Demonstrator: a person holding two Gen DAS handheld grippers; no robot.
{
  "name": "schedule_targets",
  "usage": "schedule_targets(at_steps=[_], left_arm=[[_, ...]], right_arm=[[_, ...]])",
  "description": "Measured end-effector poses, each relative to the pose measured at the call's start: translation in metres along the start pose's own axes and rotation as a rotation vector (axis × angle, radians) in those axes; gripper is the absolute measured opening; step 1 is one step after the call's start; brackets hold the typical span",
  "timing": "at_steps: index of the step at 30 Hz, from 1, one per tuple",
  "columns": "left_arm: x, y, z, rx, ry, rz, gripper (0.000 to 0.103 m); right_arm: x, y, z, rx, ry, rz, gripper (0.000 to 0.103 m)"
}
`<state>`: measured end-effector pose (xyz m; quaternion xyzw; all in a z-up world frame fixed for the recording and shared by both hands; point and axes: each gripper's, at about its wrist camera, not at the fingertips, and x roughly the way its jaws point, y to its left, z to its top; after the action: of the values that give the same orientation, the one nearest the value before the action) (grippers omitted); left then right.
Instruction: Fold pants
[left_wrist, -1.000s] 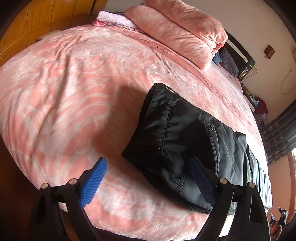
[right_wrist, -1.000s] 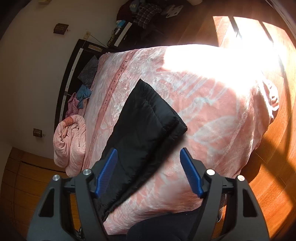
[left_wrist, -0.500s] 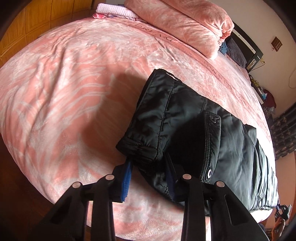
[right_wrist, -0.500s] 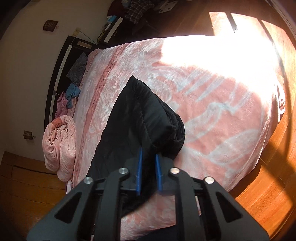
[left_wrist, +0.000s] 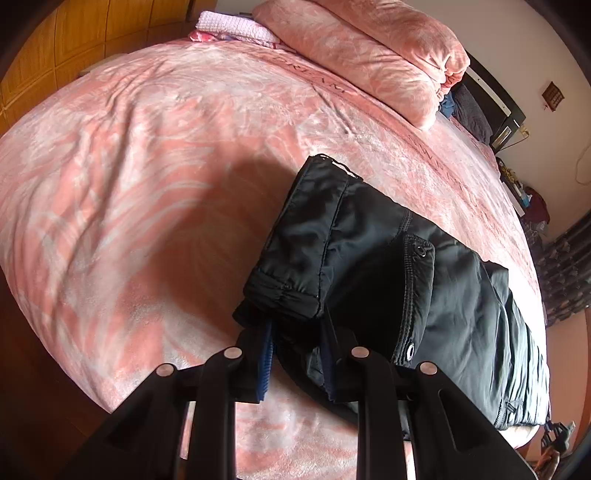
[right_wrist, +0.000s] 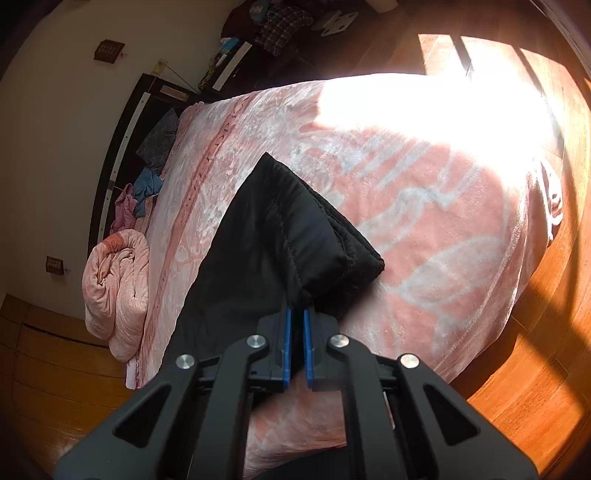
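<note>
Black padded pants (left_wrist: 388, 280) lie folded lengthwise on a pink bed (left_wrist: 147, 166). In the left wrist view my left gripper (left_wrist: 295, 332) is shut on the waistband corner nearest the bed's edge, which is lifted a little. The fly with snap buttons (left_wrist: 419, 251) lies to the right. In the right wrist view the pants (right_wrist: 266, 251) run away from me, and my right gripper (right_wrist: 297, 314) is shut on the near edge by the leg cuffs (right_wrist: 351, 254), lifting it slightly.
A rolled pink quilt (left_wrist: 376, 55) and a folded knit cloth (left_wrist: 229, 27) lie at the head of the bed. The quilt (right_wrist: 114, 284) and loose clothes (right_wrist: 147, 188) show in the right wrist view by the dark headboard (right_wrist: 122, 122). Sunlit wooden floor (right_wrist: 546, 332) surrounds the bed.
Both grippers were open above the pants a second ago. They came down and shut on the near edge, left on the waistband, right near the cuffs, and have raised it slightly.
</note>
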<state>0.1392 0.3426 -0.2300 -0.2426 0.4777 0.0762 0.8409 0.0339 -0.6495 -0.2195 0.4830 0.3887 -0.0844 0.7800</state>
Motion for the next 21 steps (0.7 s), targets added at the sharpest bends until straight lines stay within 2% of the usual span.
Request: schedule_targets(at_steps=[4, 5, 7, 8, 9, 11, 14, 15, 17, 20, 21], left_arm=[[0.005, 0.001, -0.003, 0.009, -0.002, 0.008, 0.023], [0.005, 0.001, -0.003, 0.009, -0.002, 0.008, 0.024], [0.005, 0.001, -0.003, 0.012, -0.002, -0.003, 0.027], [0.004, 0.001, -0.004, 0.018, -0.001, -0.011, 0.030], [0.002, 0.000, -0.005, 0.030, -0.006, -0.017, 0.033], [-0.001, -0.003, -0.009, 0.061, -0.019, -0.027, 0.054], [-0.002, -0.008, -0.014, 0.085, -0.024, -0.042, 0.059], [-0.001, -0.009, -0.015, 0.088, -0.021, -0.045, 0.060], [0.000, -0.012, -0.017, 0.097, -0.021, -0.038, 0.068], [0.000, -0.015, -0.018, 0.090, -0.031, -0.037, 0.074], [0.000, -0.015, -0.018, 0.084, -0.033, -0.036, 0.074]], right_arm=[[0.006, -0.005, 0.002, 0.002, 0.028, -0.017, 0.007], [0.005, -0.007, 0.003, 0.010, 0.032, -0.003, 0.013], [-0.009, -0.012, 0.005, 0.038, -0.017, 0.008, 0.022], [-0.017, -0.015, 0.005, 0.045, -0.050, -0.007, 0.031], [-0.025, -0.018, 0.007, 0.048, -0.078, -0.015, 0.032], [-0.033, -0.027, 0.008, 0.067, -0.083, 0.006, 0.032], [-0.040, -0.034, 0.006, 0.091, -0.096, 0.031, 0.033], [-0.039, -0.035, 0.005, 0.097, -0.093, 0.043, 0.036], [-0.034, -0.035, 0.003, 0.100, -0.076, 0.058, 0.038], [-0.026, -0.032, 0.004, 0.096, -0.071, 0.067, 0.038], [-0.021, -0.031, 0.005, 0.100, -0.068, 0.079, 0.032]])
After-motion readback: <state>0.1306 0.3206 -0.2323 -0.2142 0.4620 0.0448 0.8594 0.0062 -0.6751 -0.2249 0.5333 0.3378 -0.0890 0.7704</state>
